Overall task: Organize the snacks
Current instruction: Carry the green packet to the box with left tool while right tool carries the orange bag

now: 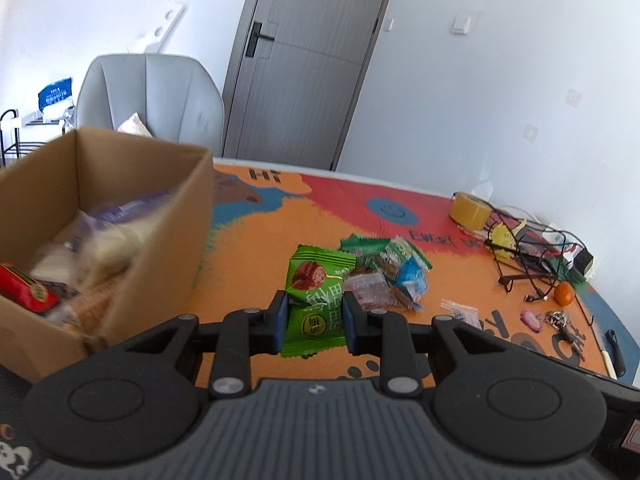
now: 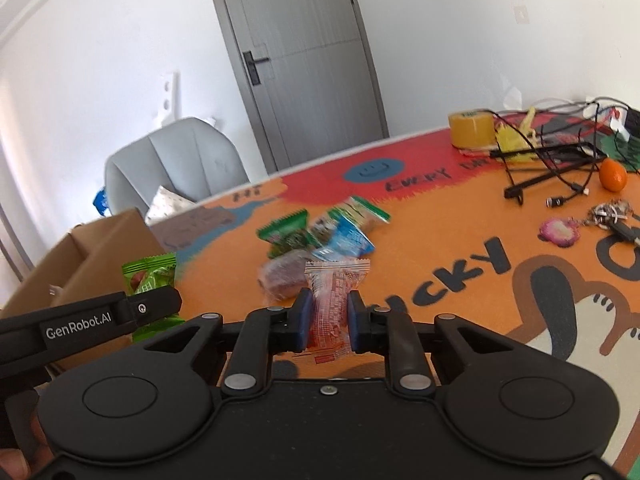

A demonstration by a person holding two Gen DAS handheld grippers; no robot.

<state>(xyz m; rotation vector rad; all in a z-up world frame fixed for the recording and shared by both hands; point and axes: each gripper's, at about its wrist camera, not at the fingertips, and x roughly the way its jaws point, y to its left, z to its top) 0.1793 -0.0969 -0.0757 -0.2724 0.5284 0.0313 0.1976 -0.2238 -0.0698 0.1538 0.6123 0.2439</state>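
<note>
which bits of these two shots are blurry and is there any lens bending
Left wrist view: the cardboard box and the snacks inside are smeared by motion, while the green packet in the left gripper is sharp; the door leans and bows from the fisheye. Right wrist view: the loose snack pile is blurred, the clear red packet in the right gripper sharper; the table edge curves.

On the table mat [image 1: 256, 240] I read "HI" at its far edge and "EVERY" beside the blue smiley; from my right wrist view, "LUCKY" in big black letters. My left gripper [image 2: 156, 309] carries "GenRobot.AI" in white. The green snack packet [image 1: 316, 300] has Chinese characters I can't make out.
</note>
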